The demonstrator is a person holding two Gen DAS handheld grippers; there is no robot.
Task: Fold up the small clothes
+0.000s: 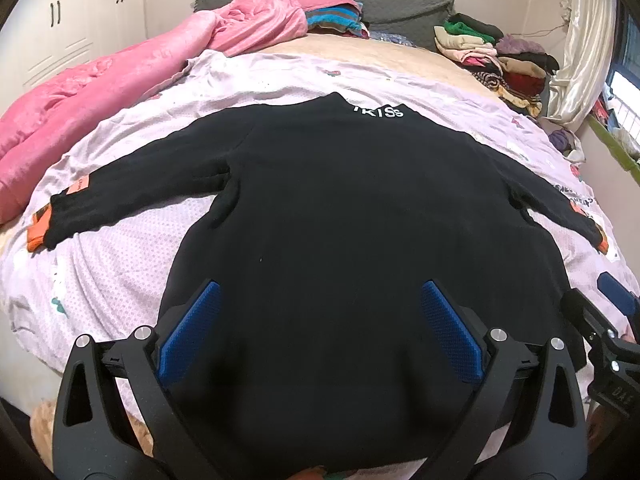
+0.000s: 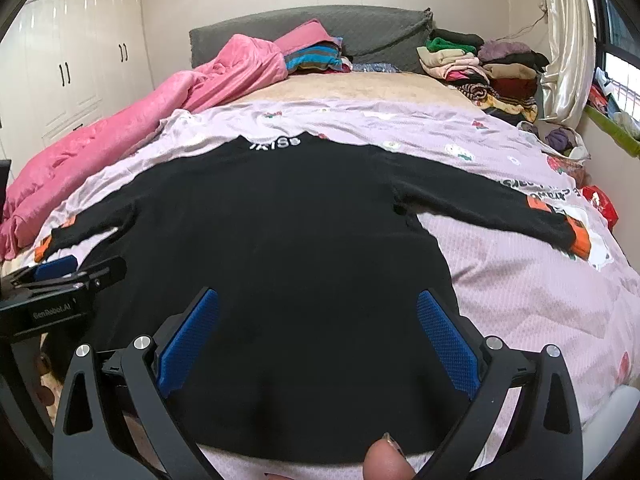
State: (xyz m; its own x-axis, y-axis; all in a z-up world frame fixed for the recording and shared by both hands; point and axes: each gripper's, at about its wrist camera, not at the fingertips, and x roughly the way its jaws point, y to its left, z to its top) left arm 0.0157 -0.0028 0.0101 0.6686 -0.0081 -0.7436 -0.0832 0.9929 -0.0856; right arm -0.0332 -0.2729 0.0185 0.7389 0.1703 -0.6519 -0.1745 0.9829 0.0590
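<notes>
A small black sweater (image 1: 340, 208) with white letters at the neck lies flat on the bed, sleeves spread out, orange cuffs at both ends; it also shows in the right wrist view (image 2: 288, 216). My left gripper (image 1: 318, 292) is open and empty, hovering over the sweater's lower hem. My right gripper (image 2: 318, 296) is open and empty too, over the hem a little to the right. The right gripper shows at the far right of the left wrist view (image 1: 612, 312). The left gripper shows at the left of the right wrist view (image 2: 60, 276).
A lilac patterned sheet (image 1: 132, 264) covers the bed under the sweater. A pink quilt (image 1: 100, 92) lies bunched at the left. Piles of folded clothes (image 2: 480, 68) sit at the far right by the grey headboard (image 2: 380, 32). A finger (image 2: 386, 462) shows at the bottom.
</notes>
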